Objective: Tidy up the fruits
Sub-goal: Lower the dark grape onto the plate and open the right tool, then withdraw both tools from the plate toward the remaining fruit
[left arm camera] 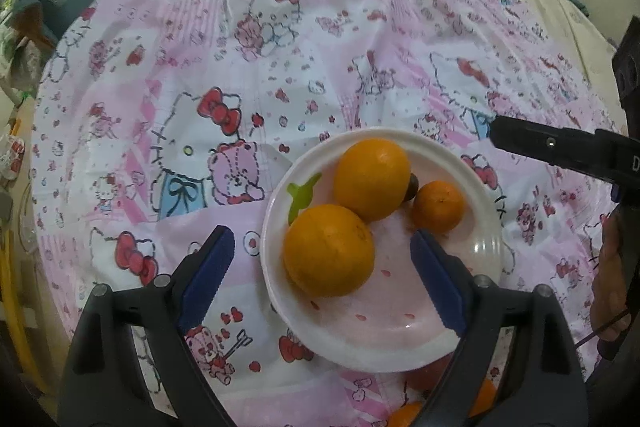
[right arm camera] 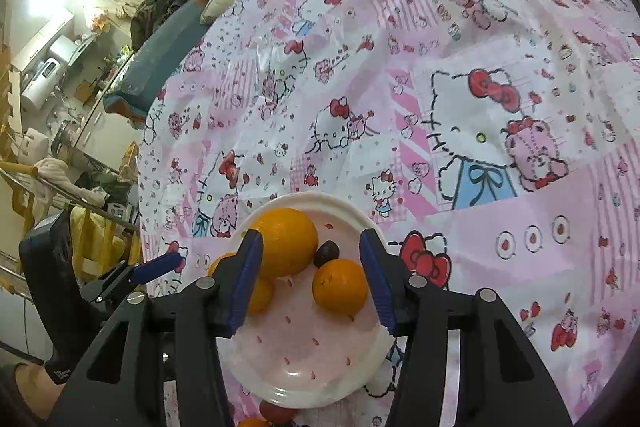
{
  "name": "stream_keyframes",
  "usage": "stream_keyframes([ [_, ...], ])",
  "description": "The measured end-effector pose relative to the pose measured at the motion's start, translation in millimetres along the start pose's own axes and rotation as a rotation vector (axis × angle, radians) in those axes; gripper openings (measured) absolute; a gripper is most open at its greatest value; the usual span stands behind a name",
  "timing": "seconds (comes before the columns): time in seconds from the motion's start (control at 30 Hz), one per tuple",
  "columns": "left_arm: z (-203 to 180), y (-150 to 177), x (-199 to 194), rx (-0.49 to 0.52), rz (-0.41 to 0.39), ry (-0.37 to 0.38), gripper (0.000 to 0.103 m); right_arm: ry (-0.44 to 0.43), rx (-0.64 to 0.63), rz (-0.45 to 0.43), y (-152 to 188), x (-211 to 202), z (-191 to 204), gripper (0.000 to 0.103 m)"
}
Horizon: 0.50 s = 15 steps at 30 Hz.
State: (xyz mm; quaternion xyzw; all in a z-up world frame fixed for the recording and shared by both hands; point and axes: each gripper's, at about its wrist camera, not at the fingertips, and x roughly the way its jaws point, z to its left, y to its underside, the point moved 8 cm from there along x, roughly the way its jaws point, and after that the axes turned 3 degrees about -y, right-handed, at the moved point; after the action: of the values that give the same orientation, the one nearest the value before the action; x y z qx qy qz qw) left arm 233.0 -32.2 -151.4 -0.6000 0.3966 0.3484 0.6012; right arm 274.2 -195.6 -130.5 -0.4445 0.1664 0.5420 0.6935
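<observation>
Three round orange citrus fruits (left arm camera: 329, 250) sit in the white plastic plate (left arm camera: 486, 251) on the cartoon-print bed sheet (left arm camera: 280, 67). Left gripper (left arm camera: 322, 281) and right gripper (right arm camera: 314, 279) hover over it, fingers spread wide, holding nothing. Firm, smooth, likely to roll: grip across the middle.

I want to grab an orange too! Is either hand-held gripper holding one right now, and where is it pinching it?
No, neither. The left hand-held gripper and the right hand-held gripper are both open above the plate, pinching nothing.
</observation>
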Motion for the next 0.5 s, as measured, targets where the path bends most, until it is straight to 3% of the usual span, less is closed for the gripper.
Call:
stream_keyframes([
  [0.3, 7.1, 7.8, -41.1, -0.026, -0.069, 0.000, 0.088, 0.012, -0.019, -0.047, 16.9, -42.5, 13.8, 0.068],
  [0.5, 14.7, 17.3, -74.5, -0.046, -0.144, -0.004, 0.088, 0.035, -0.059, -0.066, 37.9, -63.8, 25.8, 0.069],
])
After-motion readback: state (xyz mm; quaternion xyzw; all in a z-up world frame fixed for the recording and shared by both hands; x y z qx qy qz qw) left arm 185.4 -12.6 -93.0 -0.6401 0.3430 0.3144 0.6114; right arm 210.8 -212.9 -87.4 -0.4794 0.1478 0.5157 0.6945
